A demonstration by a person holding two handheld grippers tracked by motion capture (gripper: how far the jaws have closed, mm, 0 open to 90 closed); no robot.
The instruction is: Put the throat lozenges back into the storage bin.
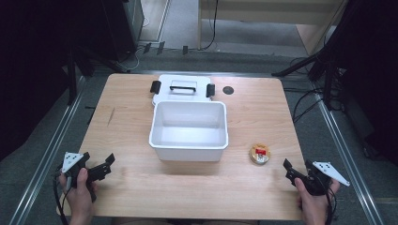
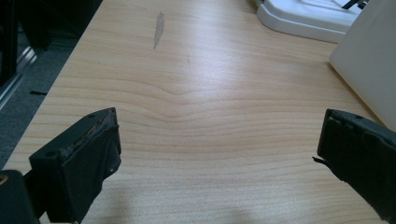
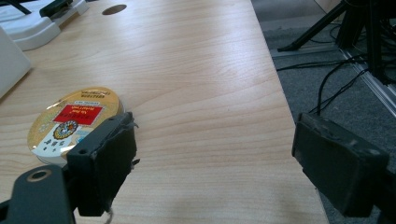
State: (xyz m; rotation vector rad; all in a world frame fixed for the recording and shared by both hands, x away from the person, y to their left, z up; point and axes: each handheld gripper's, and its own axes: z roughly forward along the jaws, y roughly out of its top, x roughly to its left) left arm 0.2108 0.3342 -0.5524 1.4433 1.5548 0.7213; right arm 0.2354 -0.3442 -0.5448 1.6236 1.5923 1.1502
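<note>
An empty white plastic bin (image 1: 188,130) stands mid-table, and its lid (image 1: 183,87) with black latches and a handle lies flat just behind it. A small round tin (image 1: 260,153) with a gold rim and a red label lies on the wood right of the bin. My left gripper (image 1: 109,163) rests at the front left corner, open, bare wood between its jaws (image 2: 219,140). My right gripper (image 1: 287,168) sits at the front right, open, just right of the tin (image 3: 70,121), which lies beside its left jaw and outside the gap.
A dark round hole (image 1: 228,90) is set in the wooden table (image 1: 131,187) right of the lid. A grey scuff (image 2: 159,28) marks the wood at the left. Stands and cables crowd the floor beyond the table's right edge (image 3: 336,79).
</note>
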